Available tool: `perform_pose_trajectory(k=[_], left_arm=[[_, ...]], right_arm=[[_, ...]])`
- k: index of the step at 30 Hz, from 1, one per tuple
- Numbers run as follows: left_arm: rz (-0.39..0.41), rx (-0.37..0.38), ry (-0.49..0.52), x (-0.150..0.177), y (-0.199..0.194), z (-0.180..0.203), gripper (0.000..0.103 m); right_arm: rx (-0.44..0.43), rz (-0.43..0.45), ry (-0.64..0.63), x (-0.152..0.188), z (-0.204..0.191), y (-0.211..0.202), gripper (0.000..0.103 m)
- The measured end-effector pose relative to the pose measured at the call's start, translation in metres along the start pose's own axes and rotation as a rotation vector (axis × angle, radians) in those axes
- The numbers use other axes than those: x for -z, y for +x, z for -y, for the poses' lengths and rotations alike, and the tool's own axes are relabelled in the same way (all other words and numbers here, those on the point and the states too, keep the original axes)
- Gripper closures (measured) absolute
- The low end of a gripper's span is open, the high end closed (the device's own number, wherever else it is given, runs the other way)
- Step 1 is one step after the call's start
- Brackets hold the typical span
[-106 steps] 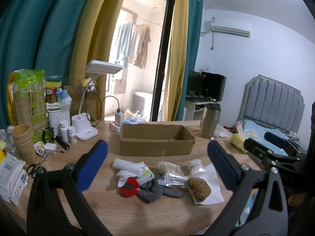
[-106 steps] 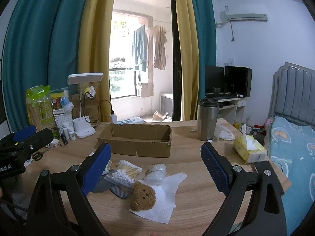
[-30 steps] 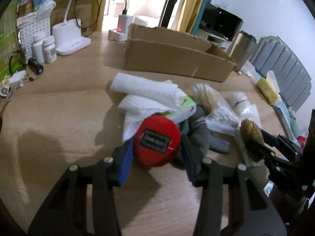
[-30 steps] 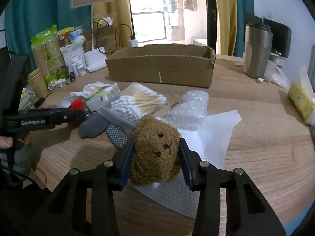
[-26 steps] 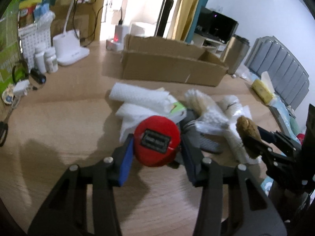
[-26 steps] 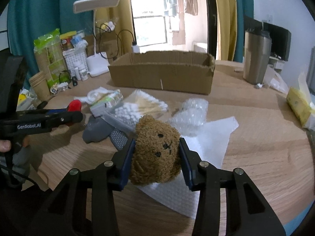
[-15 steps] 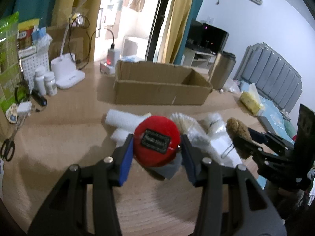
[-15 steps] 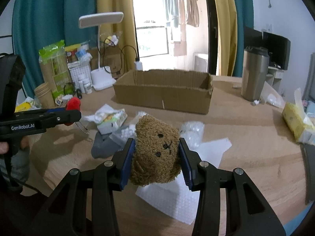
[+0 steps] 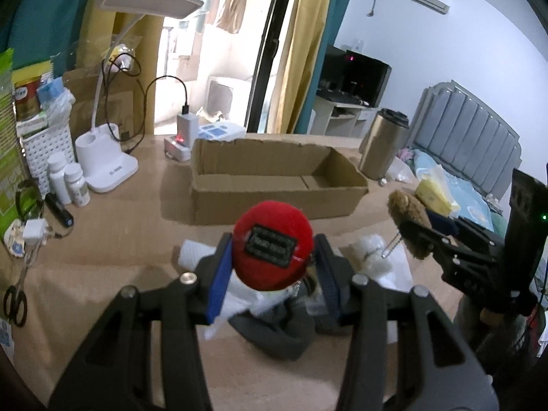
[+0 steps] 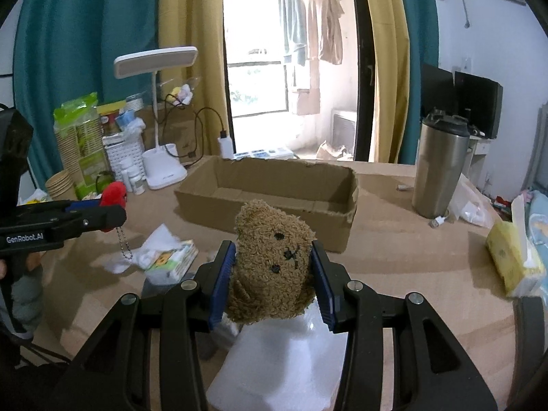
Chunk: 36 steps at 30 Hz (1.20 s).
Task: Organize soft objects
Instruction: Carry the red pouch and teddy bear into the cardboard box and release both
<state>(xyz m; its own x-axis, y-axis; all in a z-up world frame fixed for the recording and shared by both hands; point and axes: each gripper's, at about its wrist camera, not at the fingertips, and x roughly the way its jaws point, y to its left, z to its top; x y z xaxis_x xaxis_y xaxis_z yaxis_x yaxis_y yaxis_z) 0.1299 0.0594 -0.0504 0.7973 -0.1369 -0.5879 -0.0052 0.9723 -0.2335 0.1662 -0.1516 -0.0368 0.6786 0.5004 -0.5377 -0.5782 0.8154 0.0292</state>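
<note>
Above the desk's near edge, the left gripper (image 9: 272, 267) pinches a round red plush keychain (image 9: 273, 244) and the right gripper (image 10: 273, 275) a brown bear plush (image 10: 272, 263), whose dangling chain, blurred, might snag the open cardboard box (image 10: 270, 202) rim.

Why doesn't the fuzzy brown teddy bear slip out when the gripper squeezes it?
Probably because the teddy bear is soft: the right gripper presses both its sides, and its curly fur likely grips the blue pads. It also looks light, since it hangs above the table without sagging. Dropped, it would likely flop, not roll far.
</note>
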Motion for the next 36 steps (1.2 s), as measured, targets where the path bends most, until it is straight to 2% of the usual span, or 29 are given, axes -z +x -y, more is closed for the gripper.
perform_pose_trajectory(k=[9,16,27,36], left_arm=[[0.005,-0.019,0.023,-0.034,0.024,-0.013,0.056],[-0.029,-0.032,0.032,-0.058,0.052,-0.023,0.056],[-0.041,-0.05,0.021,-0.072,0.083,-0.04,0.056],[-0.09,-0.061,0.013,-0.076,0.116,-0.05,0.055]], right_arm=[[0.016,0.005,0.014,-0.024,0.016,0.027,0.057],[0.021,0.001,0.016,-0.043,0.027,0.051,0.056],[0.017,-0.024,0.001,-0.062,0.039,0.088,0.056],[0.02,-0.049,0.002,-0.067,0.05,0.115,0.056]])
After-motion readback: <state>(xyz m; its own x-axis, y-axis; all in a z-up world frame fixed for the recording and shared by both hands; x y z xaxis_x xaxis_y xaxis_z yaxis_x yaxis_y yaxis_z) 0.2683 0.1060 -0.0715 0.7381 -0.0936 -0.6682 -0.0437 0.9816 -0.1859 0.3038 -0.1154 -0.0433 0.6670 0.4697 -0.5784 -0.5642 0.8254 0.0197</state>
